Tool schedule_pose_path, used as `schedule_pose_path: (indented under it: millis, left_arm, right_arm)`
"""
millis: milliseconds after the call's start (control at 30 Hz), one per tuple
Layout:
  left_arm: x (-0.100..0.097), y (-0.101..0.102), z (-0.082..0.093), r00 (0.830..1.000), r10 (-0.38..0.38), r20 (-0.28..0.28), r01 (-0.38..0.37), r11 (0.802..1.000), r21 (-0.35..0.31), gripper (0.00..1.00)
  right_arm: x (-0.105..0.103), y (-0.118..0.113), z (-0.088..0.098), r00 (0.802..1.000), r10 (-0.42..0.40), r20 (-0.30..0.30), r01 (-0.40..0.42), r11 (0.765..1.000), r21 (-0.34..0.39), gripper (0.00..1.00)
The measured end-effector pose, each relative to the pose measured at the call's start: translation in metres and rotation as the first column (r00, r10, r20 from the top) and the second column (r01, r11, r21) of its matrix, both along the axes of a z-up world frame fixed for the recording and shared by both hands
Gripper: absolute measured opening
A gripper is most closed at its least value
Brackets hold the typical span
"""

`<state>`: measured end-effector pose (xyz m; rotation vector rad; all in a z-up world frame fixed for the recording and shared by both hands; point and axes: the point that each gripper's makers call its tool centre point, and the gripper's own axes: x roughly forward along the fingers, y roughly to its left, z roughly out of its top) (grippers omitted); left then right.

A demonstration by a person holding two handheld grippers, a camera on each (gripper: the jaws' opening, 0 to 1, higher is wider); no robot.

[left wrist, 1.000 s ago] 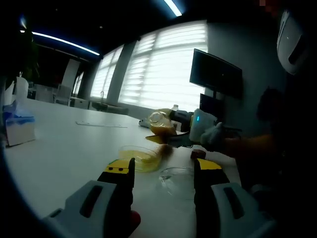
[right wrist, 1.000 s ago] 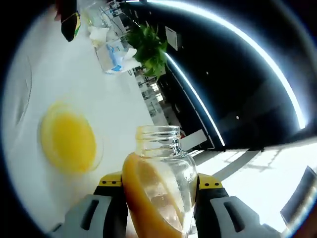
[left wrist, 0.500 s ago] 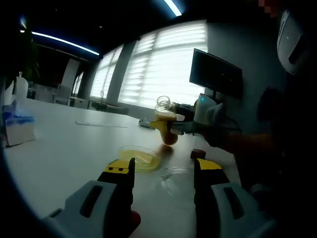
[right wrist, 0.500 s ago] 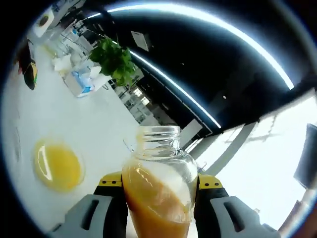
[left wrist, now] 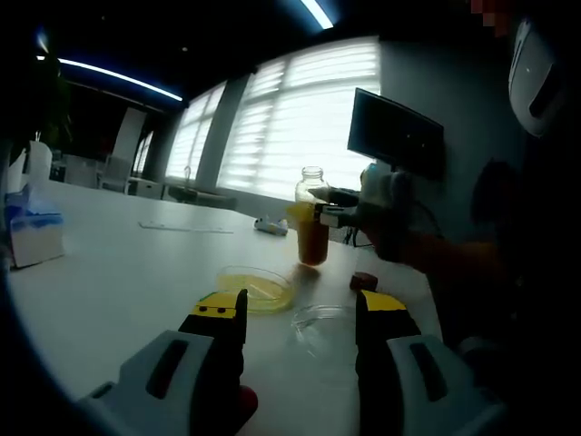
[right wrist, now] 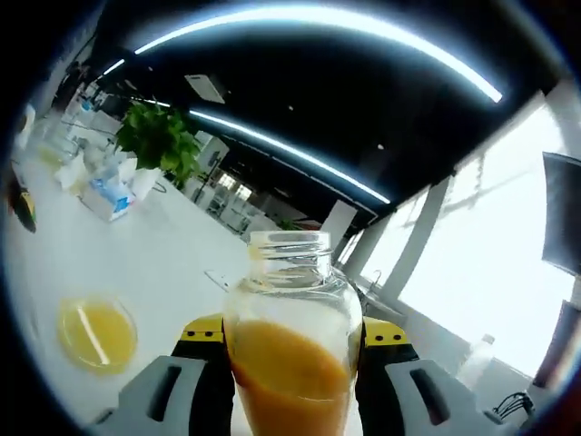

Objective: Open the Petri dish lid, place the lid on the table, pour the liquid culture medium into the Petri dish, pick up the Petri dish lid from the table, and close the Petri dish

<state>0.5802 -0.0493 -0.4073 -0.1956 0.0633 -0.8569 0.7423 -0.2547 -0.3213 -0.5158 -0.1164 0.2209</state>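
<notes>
A Petri dish (left wrist: pixel 255 288) holding yellow culture medium sits on the white table (left wrist: pixel 109 272), just beyond my left gripper (left wrist: pixel 300 313), which is open and holds nothing. The clear lid (left wrist: pixel 324 321) lies flat on the table to the dish's right, close to my left gripper's right jaw. My right gripper (left wrist: pixel 320 216) holds a glass bottle (left wrist: pixel 311 216) of orange liquid upright above the table behind the dish. In the right gripper view my right gripper (right wrist: pixel 292 338) is shut on the bottle (right wrist: pixel 291 354), and the filled dish (right wrist: pixel 95 334) lies at lower left.
A small dark red cap (left wrist: pixel 363 282) lies on the table right of the dish. A tissue box (left wrist: pixel 32 238) stands at far left. A wall monitor (left wrist: pixel 396 137) hangs at back right. A green plant (right wrist: pixel 162 143) and boxes (right wrist: pixel 111 195) stand far across the table.
My right gripper has swung the bottle from tilted over the dish back to upright and moved it a little right. The left gripper, dish and lid have stayed still.
</notes>
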Motion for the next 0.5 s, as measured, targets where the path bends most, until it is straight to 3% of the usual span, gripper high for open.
schedule_pose_path:
  millis: [500]
  left_arm:
    - [0.000, 0.000, -0.001, 1.000, 0.000, -0.002, 0.000, 1.000, 0.002, 0.39]
  right_arm:
    - [0.012, -0.037, 0.004, 0.998, -0.032, -0.061, 0.045, 0.974, 0.222, 0.48]
